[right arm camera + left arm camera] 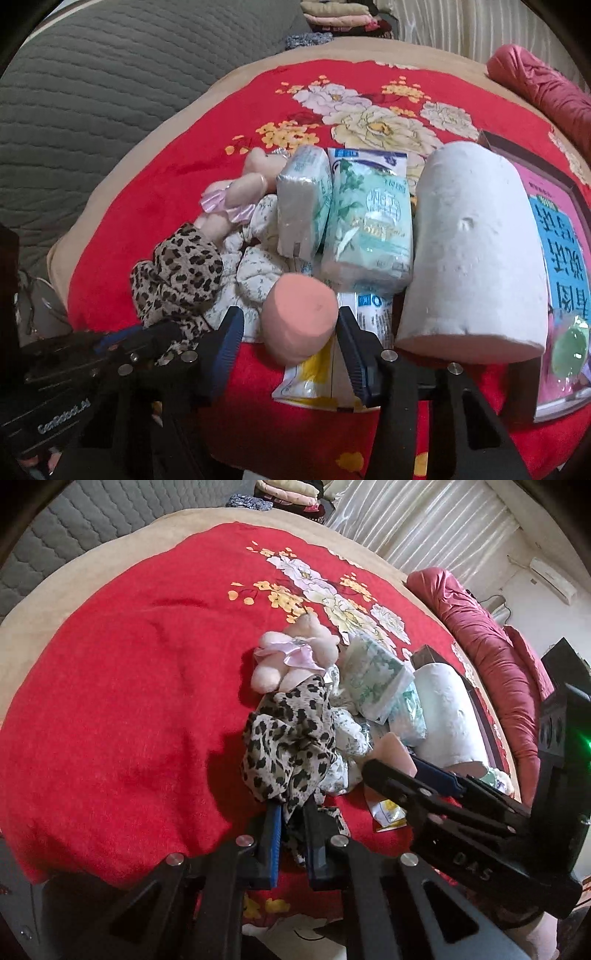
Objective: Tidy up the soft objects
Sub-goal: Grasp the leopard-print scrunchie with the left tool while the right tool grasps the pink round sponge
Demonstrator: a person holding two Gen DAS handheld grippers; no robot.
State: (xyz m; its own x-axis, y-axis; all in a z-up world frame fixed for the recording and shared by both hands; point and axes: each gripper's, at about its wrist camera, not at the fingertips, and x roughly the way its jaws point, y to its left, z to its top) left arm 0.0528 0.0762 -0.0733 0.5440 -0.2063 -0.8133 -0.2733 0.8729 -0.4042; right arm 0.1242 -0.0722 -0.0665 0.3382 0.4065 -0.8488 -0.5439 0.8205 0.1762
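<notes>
While your left gripper (291, 823) is pinched on the tail of the leopard-print cloth (291, 742), its blue-lined fingers (272, 843) close together with the fabric bunched between them, your right gripper (291, 332) stands spread wide around the pink sponge (301, 317). The sponge sits between the two pads; the right pad is touching it or nearly so, and a gap shows on the left side.

Everything lies loose on the red floral blanket (122, 686). In the right wrist view, the pile spreads from 9 to 3 o'clock around the sponge: the leopard-print cloth at 9, a white floral-print cloth (258, 273) just beside it at 10, the pink plush toy (240, 199) at 11, partly under the cloths. Two wrapped tissue packs (369, 225) lean side by side at 12, touching each other. A flat wipes packet (332, 373) lies under the sponge at 6. The white roll (476, 251) lies on its side at 2, pressed against the tissue packs.

The only container in view is a shallow dark-rimmed box (569, 184) at 3 o'clock, behind the roll. It holds a pink and blue printed sheet, with a green round item (570, 347) lying on it near the front edge.
</notes>
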